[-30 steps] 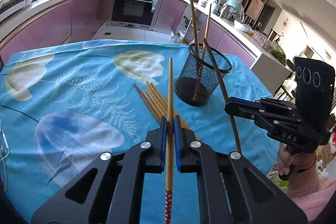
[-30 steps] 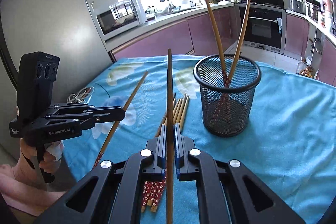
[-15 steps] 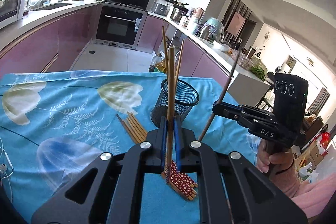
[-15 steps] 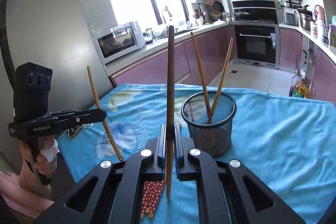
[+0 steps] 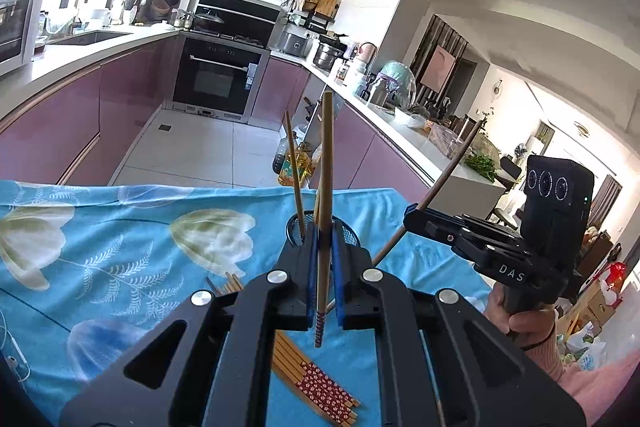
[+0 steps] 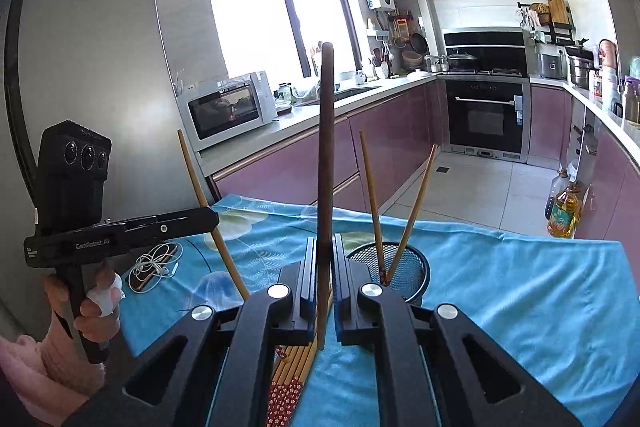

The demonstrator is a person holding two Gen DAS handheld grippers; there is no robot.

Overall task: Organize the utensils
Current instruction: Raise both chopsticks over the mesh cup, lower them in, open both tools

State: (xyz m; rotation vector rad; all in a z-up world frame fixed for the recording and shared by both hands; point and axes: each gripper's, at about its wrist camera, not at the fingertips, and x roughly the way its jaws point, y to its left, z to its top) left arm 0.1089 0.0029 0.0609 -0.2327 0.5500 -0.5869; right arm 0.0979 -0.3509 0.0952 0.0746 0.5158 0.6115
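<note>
The left gripper (image 5: 324,259) was clamped on a pale chopstick (image 5: 326,163) standing nearly upright at the centre of its frame, its patterned end hanging below the jaws. The right gripper (image 6: 324,267) pinched a dark chopstick (image 6: 326,131), also upright at mid-frame. Just right of it sat the black mesh cup (image 6: 416,267) on the blue floral tablecloth (image 6: 520,287), two chopsticks (image 6: 372,195) leaning inside. A bundle of loose chopsticks (image 5: 320,383) lay on the cloth at the lower centre.
</note>
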